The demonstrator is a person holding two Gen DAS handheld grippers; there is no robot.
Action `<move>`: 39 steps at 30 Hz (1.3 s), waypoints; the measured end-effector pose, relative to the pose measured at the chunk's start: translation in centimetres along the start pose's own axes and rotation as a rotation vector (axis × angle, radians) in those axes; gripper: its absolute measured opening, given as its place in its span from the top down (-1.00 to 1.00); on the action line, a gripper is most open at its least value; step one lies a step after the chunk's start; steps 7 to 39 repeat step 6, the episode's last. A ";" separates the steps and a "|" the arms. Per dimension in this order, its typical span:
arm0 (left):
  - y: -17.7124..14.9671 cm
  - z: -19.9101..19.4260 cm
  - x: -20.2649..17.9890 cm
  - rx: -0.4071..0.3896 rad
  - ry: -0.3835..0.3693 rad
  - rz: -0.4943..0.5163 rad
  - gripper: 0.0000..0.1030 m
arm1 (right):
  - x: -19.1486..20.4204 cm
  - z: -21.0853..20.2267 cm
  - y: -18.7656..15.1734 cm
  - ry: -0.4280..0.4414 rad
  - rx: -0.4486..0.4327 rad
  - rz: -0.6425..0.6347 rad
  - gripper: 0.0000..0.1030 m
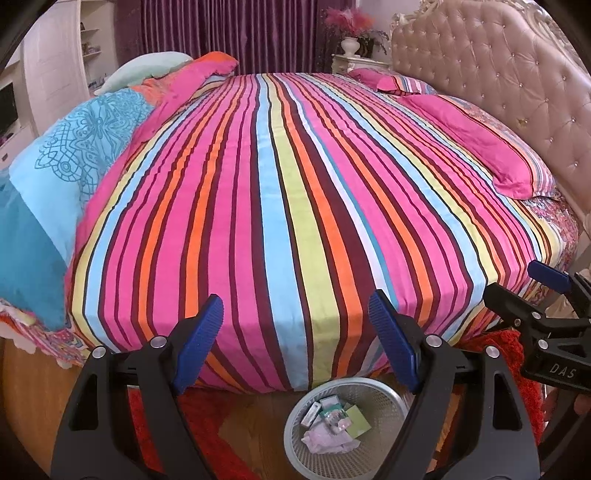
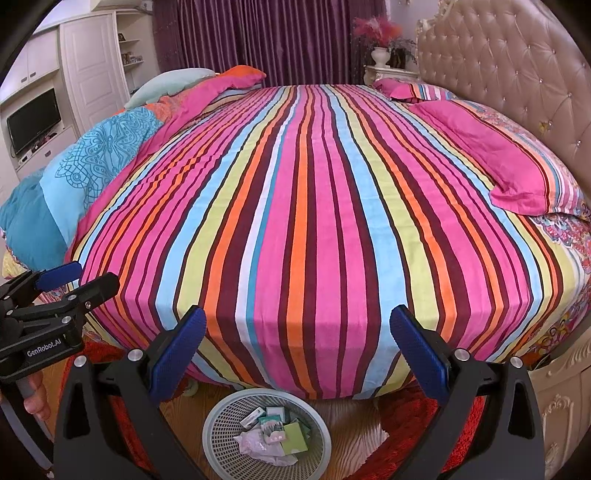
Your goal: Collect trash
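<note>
Both hand-held grippers hang over the near edge of the bed (image 1: 295,184), pointing down and forward. Left hand-held gripper (image 1: 295,332): blue pads spread wide, nothing between them — open. Right hand-held gripper (image 2: 297,350): same, pads wide apart and empty. Each shows at the edge of the other's view; fingers of a hand (image 2: 35,397) show under the left unit in the right wrist view.

Trash basket (image 1: 384,391) — pale, perforated, round — stands on the wooden floor (image 1: 258,413) just below the bed's edge, beneath and between the two grippers. Inside it: small boxes (image 2: 275,413), a green card or packet (image 2: 294,437), crumpled pale plastic (image 2: 255,443). All trash seen lies inside the basket.

Striped bedspread (image 2: 314,203) lies flat and smooth. Pink pillows (image 2: 513,173) lie along the tufted headboard (image 1: 498,74) to the right; a folded blue patterned quilt (image 1: 74,155) sits on the left side. A red shag rug (image 2: 417,424) lies on the floor beside the basket. Purple curtains (image 1: 229,33) hang behind the bed.
</note>
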State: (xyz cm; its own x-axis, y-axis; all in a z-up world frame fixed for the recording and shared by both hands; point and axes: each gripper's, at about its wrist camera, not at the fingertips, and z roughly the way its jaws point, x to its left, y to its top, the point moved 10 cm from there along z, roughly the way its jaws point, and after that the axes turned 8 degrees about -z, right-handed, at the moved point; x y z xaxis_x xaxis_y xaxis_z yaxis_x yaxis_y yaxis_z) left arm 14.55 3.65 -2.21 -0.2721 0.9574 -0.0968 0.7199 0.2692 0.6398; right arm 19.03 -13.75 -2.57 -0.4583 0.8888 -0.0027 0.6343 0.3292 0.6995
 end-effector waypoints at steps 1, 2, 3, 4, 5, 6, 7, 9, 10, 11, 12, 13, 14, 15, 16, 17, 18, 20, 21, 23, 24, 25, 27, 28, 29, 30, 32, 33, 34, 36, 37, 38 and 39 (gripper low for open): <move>0.0 0.0 0.0 0.001 0.004 0.000 -0.53 | 0.0 0.0 0.0 -0.001 0.000 0.000 -0.85; 0.0 0.0 0.0 0.002 0.007 0.004 -0.53 | 0.0 0.0 0.0 -0.001 -0.001 0.001 -0.85; 0.0 0.0 -0.1 0.002 0.010 0.008 -0.53 | 0.0 0.0 0.0 0.001 -0.001 0.001 -0.85; 0.0 0.0 -0.1 -0.001 0.013 0.014 -0.53 | 0.0 0.0 -0.1 0.001 -0.001 0.000 -0.85; 0.0 0.0 -0.2 -0.003 0.016 0.017 -0.53 | 0.0 0.0 -0.1 -0.001 -0.001 0.000 -0.85; 0.0 -0.1 -0.2 -0.003 0.017 0.017 -0.53 | 0.0 0.0 -0.1 0.000 -0.001 0.001 -0.85; 0.0 -0.1 -0.2 -0.003 0.017 0.017 -0.53 | 0.0 0.0 -0.1 0.000 -0.001 0.001 -0.85; 0.0 -0.1 -0.2 -0.003 0.017 0.017 -0.53 | 0.0 0.0 -0.1 0.000 -0.001 0.001 -0.85; 0.0 -0.1 -0.2 -0.003 0.017 0.017 -0.53 | 0.0 0.0 -0.1 0.000 -0.001 0.001 -0.85; 0.0 -0.1 -0.2 -0.003 0.017 0.017 -0.53 | 0.0 0.0 -0.1 0.000 -0.001 0.001 -0.85; 0.0 -0.1 -0.2 -0.003 0.017 0.017 -0.53 | 0.0 0.0 -0.1 0.000 -0.001 0.001 -0.85; 0.0 -0.1 -0.2 -0.003 0.017 0.017 -0.53 | 0.0 0.0 -0.1 0.000 -0.001 0.001 -0.85; 0.0 -0.1 -0.2 -0.003 0.017 0.017 -0.53 | 0.0 0.0 -0.1 0.000 -0.001 0.001 -0.85; 0.0 -0.1 -0.2 -0.003 0.017 0.017 -0.53 | 0.0 0.0 -0.1 0.000 -0.001 0.001 -0.85; 0.0 -0.1 -0.2 -0.003 0.017 0.017 -0.53 | 0.0 0.0 -0.1 0.000 -0.001 0.001 -0.85; 0.0 -0.1 -0.2 -0.003 0.017 0.017 -0.53 | 0.0 0.0 -0.1 0.000 -0.001 0.001 -0.85; 0.0 -0.1 -0.2 -0.003 0.017 0.017 -0.53 | 0.0 0.0 -0.1 0.000 -0.001 0.001 -0.85; 0.0 -0.1 -0.2 -0.003 0.017 0.017 -0.53 | 0.0 0.0 -0.1 0.000 -0.001 0.001 -0.85; 0.0 -0.1 -0.2 -0.003 0.017 0.017 -0.53 | 0.0 0.0 -0.1 0.000 -0.001 0.001 -0.85; 0.0 -0.1 -0.2 -0.003 0.017 0.017 -0.53 | 0.0 0.0 -0.1 0.000 -0.001 0.001 -0.85; 0.0 -0.1 -0.2 -0.003 0.017 0.017 -0.53 | 0.0 0.0 -0.1 0.000 -0.001 0.001 -0.85; 0.0 -0.1 -0.2 -0.003 0.017 0.017 -0.53 | 0.0 0.0 -0.1 0.000 -0.001 0.001 -0.85; 0.0 -0.1 -0.2 -0.003 0.017 0.017 -0.53 | 0.0 0.0 -0.1 0.000 -0.001 0.001 -0.85; 0.0 -0.1 -0.2 -0.003 0.017 0.017 -0.53 | 0.0 0.0 -0.1 0.000 -0.001 0.001 -0.85; 0.0 -0.1 -0.2 -0.003 0.017 0.017 -0.53 | 0.0 0.0 -0.1 0.000 -0.001 0.001 -0.85; 0.0 -0.1 -0.2 -0.003 0.017 0.017 -0.53 | 0.0 0.0 -0.1 0.000 -0.001 0.001 -0.85; 0.0 -0.1 -0.2 -0.003 0.017 0.017 -0.53 | 0.0 0.0 -0.1 0.000 -0.001 0.001 -0.85; 0.0 -0.1 -0.2 -0.003 0.017 0.017 -0.53 | 0.0 0.0 -0.1 0.000 -0.001 0.001 -0.85; 0.0 -0.1 -0.2 -0.003 0.017 0.017 -0.53 | 0.0 0.0 -0.1 0.000 -0.001 0.001 -0.85; 0.0 -0.1 -0.2 -0.003 0.017 0.017 -0.53 | 0.0 0.0 -0.1 0.000 -0.001 0.001 -0.85; 0.0 -0.1 -0.2 -0.003 0.017 0.017 -0.53 | 0.0 0.0 -0.1 0.000 -0.001 0.001 -0.85; 0.0 -0.1 -0.2 -0.003 0.017 0.017 -0.53 | 0.0 0.0 -0.1 0.000 -0.001 0.001 -0.85; 0.0 -0.1 -0.2 -0.003 0.017 0.017 -0.53 | 0.0 0.0 -0.1 0.000 -0.001 0.001 -0.85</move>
